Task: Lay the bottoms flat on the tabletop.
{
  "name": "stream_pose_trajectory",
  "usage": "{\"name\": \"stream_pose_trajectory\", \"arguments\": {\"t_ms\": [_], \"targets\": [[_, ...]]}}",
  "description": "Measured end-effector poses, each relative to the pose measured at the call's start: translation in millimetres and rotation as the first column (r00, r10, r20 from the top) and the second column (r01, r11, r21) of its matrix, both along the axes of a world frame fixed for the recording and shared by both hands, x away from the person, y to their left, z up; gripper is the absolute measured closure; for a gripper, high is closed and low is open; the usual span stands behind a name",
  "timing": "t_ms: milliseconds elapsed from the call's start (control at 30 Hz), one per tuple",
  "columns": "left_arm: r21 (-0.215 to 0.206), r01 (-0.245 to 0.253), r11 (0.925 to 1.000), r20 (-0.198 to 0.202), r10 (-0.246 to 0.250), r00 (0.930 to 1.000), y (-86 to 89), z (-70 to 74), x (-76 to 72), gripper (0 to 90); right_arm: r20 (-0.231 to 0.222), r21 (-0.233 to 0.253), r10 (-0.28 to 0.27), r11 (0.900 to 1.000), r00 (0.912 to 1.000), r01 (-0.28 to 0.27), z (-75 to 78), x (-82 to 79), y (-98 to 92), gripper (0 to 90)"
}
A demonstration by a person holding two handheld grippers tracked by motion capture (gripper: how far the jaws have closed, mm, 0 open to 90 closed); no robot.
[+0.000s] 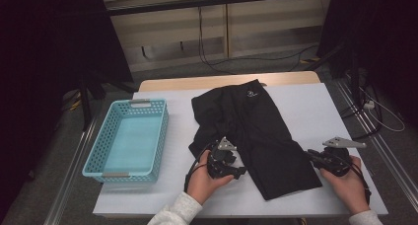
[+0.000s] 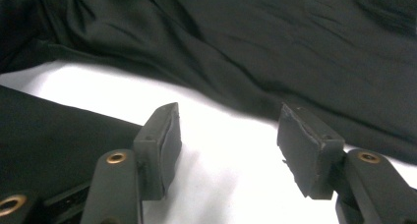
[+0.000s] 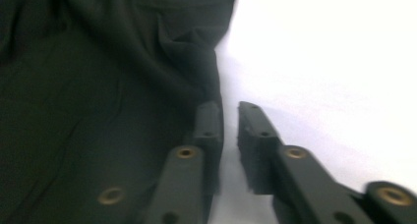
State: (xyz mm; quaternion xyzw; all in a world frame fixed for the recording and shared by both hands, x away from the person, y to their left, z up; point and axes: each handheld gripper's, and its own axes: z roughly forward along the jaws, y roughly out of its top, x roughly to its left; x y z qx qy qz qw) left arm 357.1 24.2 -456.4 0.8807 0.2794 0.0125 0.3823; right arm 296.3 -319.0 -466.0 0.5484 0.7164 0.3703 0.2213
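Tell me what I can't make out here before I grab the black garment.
- Black garment: the high view leaves its fold layers unclear, dark on dark.
- Right gripper: its own view is blurred; any pinch on the hem is unclear.
- Left gripper: its view crops the garment's edges.
- Basket: near wall hides part of its floor.

A white sheet covers the tabletop (image 1: 315,111), whose wooden edge shows at the far side. Beyond it lies a grey floor (image 1: 162,72) with black cables (image 1: 217,62) trailing across. A pale panelled wall (image 1: 256,22) stands behind. Black curtains (image 1: 49,37) hang at both sides. Metal rails (image 1: 389,156) flank the tabletop.
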Motion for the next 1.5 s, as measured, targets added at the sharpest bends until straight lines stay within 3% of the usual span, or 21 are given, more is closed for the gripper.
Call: {"name": "stream_pose_trajectory", "arguments": {"t_ms": [267, 333, 400, 500, 600, 733, 800, 900, 967, 1033, 1100, 1167, 1333, 1500], "targets": [[0.001, -0.009, 1.0000, 0.034, 0.009, 0.9994, -1.8, -0.2, 1.8, 37.0, -0.032, -0.010, 0.095, 0.995, 0.9950, -0.095, 2.2, -9.7, 9.0, 60.7], [0.003, -0.007, 1.0000, 0.037, 0.006, 0.9993, -3.1, -0.8, 2.1, 36.5, -0.032, -0.033, 0.101, 0.994, 0.9943, -0.102, -0.2, -11.5, 10.0, 65.8], [0.016, -0.017, 0.9997, 0.047, 0.017, 0.9988, -5.2, -1.4, 1.7, 36.5, -0.036, -0.031, 0.113, 0.993, 0.9930, -0.114, 0.3, -11.7, 8.1, 86.3], [0.004, -0.008, 1.0000, 0.044, 0.008, 0.9990, -8.1, -2.9, 2.9, 36.5, -0.033, -0.016, 0.069, 0.997, 0.9971, -0.069, 0.1, -9.5, 2.1, 88.5], [0.004, -0.025, 0.9997, 0.059, 0.025, 0.9979, -10.6, -3.8, 4.7, 34.5, -0.017, 0.007, 0.050, 0.999, 0.9986, -0.050, -0.6, -11.1, -0.5, 79.9], [0.001, -0.024, 0.9997, 0.070, 0.024, 0.9972, -14.8, -5.1, 5.4, 34.4, -0.002, -0.007, 0.057, 0.998, 0.9984, -0.057, 1.0, -14.1, 1.8, 66.2], [0.000, -0.025, 0.9997, 0.065, 0.025, 0.9976, -16.4, -4.5, 5.3, 37.8, 0.006, -0.016, 0.048, 0.999, 0.9988, -0.048, 2.5, -15.3, 2.2, 60.2], [-0.001, -0.020, 0.9998, 0.072, 0.020, 0.9972, -19.6, -4.7, 4.4, 44.0, 0.014, -0.010, 0.046, 0.999, 0.9988, -0.046, 4.4, -17.5, 0.8, 57.2], [-0.019, -0.018, 0.9997, 0.048, 0.019, 0.9986, -21.5, -4.8, 3.7, 51.6, 0.017, -0.010, 0.045, 0.999, 0.9989, -0.045, 5.7, -19.7, -1.1, 56.7], [-0.013, -0.014, 0.9998, 0.054, 0.015, 0.9985, -23.3, -4.8, 2.6, 55.1, 0.014, -0.010, 0.044, 0.999, 0.9989, -0.044, 6.6, -22.6, -3.6, 56.7], [-0.028, -0.002, 0.9996, 0.011, 0.002, 0.9999, -23.6, -4.5, 2.3, 66.2, 0.010, -0.014, 0.044, 0.999, 0.9990, -0.044, 6.0, -25.0, -5.7, 56.7], [-0.025, 0.000, 0.9997, 0.017, 0.000, 0.9998, -24.7, -4.8, 1.4, 71.3, -0.002, -0.019, 0.045, 0.999, 0.9990, -0.045, 4.4, -26.4, -6.6, 56.8], [-0.046, 0.025, 0.9987, -0.033, -0.026, 0.9991, -26.8, -5.1, 0.1, 88.0, -0.018, -0.013, 0.045, 0.999, 0.9988, -0.046, 2.9, -27.6, -7.5, 58.0], [-0.041, 0.032, 0.9987, -0.055, -0.034, 0.9979, -25.3, -2.9, 0.3, 90.0, -0.038, -0.008, 0.056, 0.998, 0.9977, -0.057, 0.9, -28.7, -7.6, 60.4]]}}
